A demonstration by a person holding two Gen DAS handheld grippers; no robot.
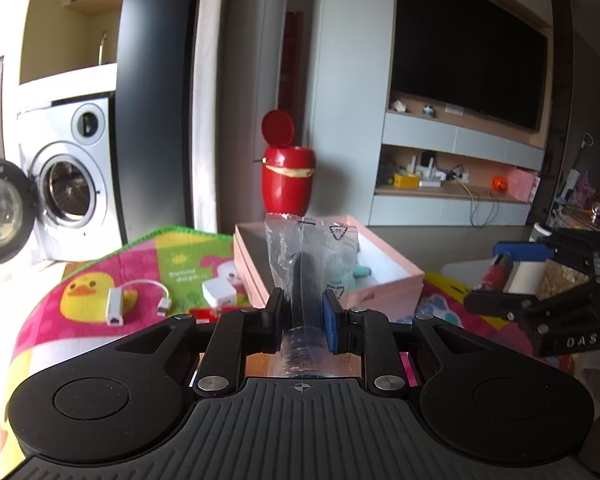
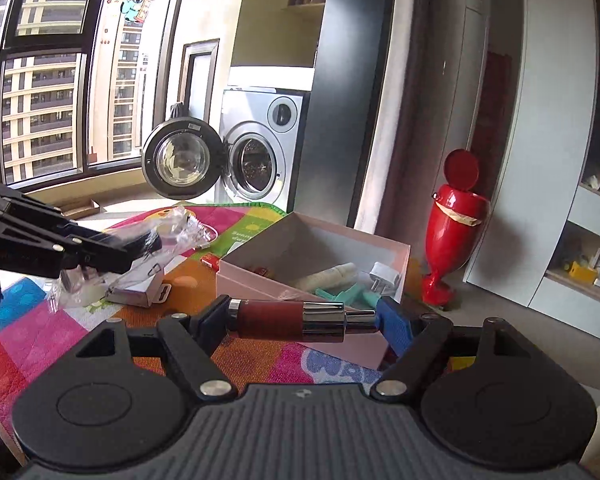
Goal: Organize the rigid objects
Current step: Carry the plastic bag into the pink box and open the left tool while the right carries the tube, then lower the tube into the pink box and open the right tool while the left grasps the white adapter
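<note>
Your left gripper (image 1: 302, 314) is matt black plastic with one blue pad, pinching a clear, crinkly plastic bag (image 1: 300, 248) around a dark object. Your right gripper (image 2: 300, 318) has the same matt finish, its body ribbed; it spans a tube (image 2: 296, 320) with a satin dark-red barrel and polished chrome ends. The pink box (image 2: 260, 280) looks like matt cardboard, white inside. The play mat (image 2: 40, 332) under it shows a woven, printed texture. The red bin (image 2: 456, 220) is glossy.
</note>
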